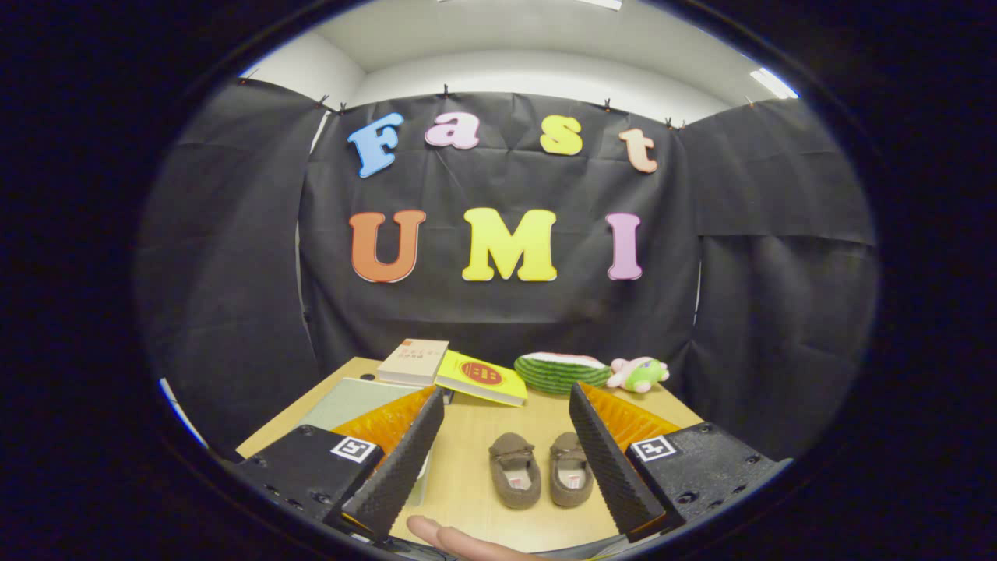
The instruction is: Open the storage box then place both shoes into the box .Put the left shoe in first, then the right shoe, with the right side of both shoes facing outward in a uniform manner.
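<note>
Two shoes (pixel 541 470) between open hand-held gripper (pixel 506 417) fingers.

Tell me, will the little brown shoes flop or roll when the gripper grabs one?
The brown shoes look soft and fuzzy, so one would probably squash a bit between the fingers rather than stay stiff. They sit flat on the table, so rolling seems unlikely. They look small, probably light. The gripper is open, with both shoes between its fingers.
</note>
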### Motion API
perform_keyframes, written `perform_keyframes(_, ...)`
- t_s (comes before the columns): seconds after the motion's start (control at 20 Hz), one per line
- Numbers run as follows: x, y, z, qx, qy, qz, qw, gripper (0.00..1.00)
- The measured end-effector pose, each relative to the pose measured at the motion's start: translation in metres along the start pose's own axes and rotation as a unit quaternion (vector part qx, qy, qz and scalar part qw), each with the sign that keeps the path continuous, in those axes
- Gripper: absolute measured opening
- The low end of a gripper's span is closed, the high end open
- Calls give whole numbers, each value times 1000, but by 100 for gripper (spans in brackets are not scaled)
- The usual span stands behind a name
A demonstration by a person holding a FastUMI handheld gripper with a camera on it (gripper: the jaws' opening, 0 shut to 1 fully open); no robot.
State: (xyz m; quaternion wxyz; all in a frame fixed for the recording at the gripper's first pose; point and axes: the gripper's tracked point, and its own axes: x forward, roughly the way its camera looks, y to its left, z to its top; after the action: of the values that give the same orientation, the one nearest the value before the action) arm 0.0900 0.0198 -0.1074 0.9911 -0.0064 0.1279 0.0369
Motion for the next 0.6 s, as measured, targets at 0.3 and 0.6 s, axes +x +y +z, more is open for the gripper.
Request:
perform_keyframes(0.3,72,14,-40,64,63,66,994,100)
perform_keyframes(0.6,133,45,-85,127,131,180,966,99)
